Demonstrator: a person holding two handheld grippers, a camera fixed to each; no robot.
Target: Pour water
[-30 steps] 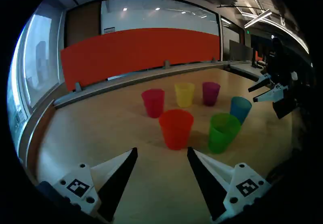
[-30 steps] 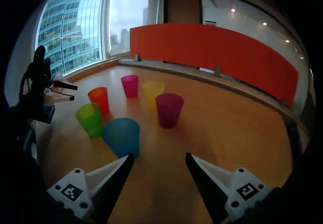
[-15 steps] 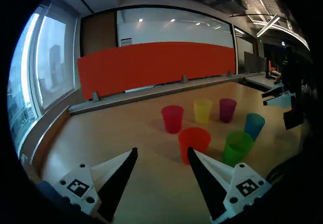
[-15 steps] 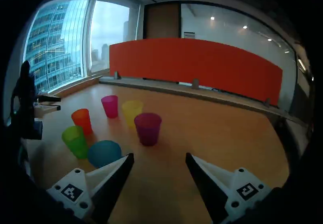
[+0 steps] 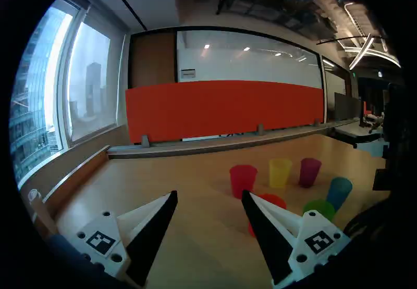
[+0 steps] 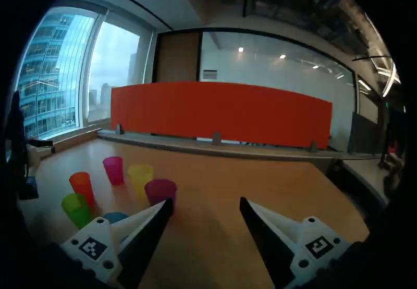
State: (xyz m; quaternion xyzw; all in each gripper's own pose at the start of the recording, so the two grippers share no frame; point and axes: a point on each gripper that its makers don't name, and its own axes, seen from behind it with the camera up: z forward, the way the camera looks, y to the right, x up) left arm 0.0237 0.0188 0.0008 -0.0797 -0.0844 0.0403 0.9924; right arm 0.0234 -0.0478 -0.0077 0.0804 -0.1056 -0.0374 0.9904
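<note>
Six coloured plastic cups are standing clustered on the wooden table (image 5: 156, 179), and you are holding both grippers short of them. In the left gripper view, your left gripper (image 5: 208, 195) is spreading its fingers wide with nothing between them. The red cup (image 5: 243, 178), yellow cup (image 5: 280, 172) and purple cup (image 5: 309, 172) are standing in a row beyond. The blue cup (image 5: 339, 192) and green cup (image 5: 319, 208) are sitting nearer on the right, and the orange cup (image 5: 272, 201) is peeking out from behind one finger. In the right gripper view, your right gripper (image 6: 205, 201) is likewise gaping wide and empty, with the cups sitting low on the left. An orange partition (image 5: 224, 107) is running along the table's far edge.
</note>
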